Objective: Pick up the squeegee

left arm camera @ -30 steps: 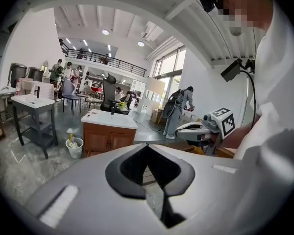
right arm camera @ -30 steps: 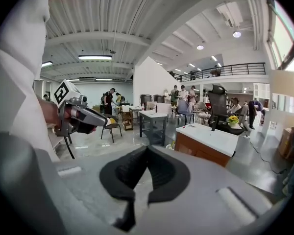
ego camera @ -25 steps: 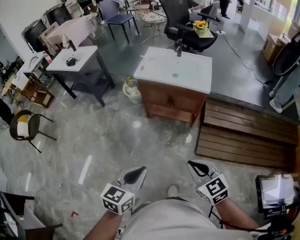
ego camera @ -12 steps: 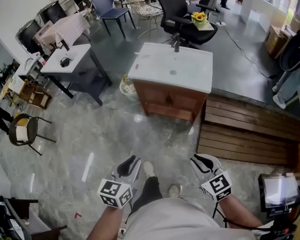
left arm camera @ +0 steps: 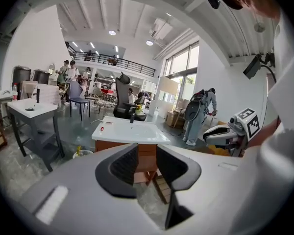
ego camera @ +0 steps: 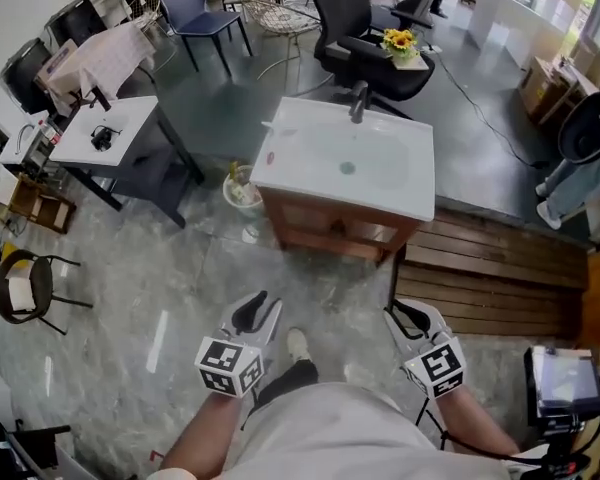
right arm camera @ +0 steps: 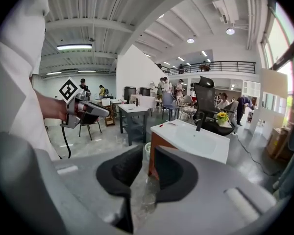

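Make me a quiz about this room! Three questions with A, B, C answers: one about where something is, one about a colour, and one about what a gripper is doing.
1. Where are the yellow flowers?
A. On a high shelf.
B. Beyond the sink, beside the black office chair.
C. Held in a gripper.

2. What colour is the sink top?
A. White.
B. Red.
C. Green.

3. How do the right gripper jaws stand?
A. Shut on a squeegee.
B. Shut on a cup.
C. Apart, with nothing between them.

Answers:
1 B: the flowers sit past the sink, next to the chair.
2 A: the basin is plain white.
3 C: you can see straight through the gap.
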Demonstrator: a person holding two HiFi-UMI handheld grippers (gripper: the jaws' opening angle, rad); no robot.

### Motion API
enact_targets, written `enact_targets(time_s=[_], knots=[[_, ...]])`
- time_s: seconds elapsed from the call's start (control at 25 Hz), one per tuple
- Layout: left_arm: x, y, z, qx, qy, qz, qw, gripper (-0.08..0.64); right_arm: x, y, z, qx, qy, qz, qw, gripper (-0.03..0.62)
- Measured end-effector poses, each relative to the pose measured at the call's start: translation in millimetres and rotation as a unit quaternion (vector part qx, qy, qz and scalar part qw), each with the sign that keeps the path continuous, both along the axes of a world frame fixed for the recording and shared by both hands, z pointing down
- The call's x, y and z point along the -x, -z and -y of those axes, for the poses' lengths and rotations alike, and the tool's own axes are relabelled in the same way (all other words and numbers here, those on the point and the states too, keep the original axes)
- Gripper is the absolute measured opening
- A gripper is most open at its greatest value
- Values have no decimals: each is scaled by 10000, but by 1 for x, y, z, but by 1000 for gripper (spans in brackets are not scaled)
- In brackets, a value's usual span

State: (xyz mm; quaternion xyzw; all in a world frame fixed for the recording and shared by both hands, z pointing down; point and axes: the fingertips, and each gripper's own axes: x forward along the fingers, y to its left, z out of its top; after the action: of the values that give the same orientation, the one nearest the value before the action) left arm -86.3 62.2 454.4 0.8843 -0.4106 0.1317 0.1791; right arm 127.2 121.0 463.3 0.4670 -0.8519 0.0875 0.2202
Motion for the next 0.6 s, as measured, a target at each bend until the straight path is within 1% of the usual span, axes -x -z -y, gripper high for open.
enact_targets(time_s=[0.08,0.24,0.4,0.6], knots=[[12,1,39,-51,-72,9,10000,124,8,4,34,-77,-151,-12,9999,61],[30,-4,106,-156,-213,171,9995,135,30,6,84,-171,-391,-18,9991,61],[42,-13,156,-204,-12,175,9996,140,40,3,119,-233,-464,-224,9984,62],[43,-34,206,-70,248,182,9995,149,43,-8,167,-46,-364,-405,9985,61]])
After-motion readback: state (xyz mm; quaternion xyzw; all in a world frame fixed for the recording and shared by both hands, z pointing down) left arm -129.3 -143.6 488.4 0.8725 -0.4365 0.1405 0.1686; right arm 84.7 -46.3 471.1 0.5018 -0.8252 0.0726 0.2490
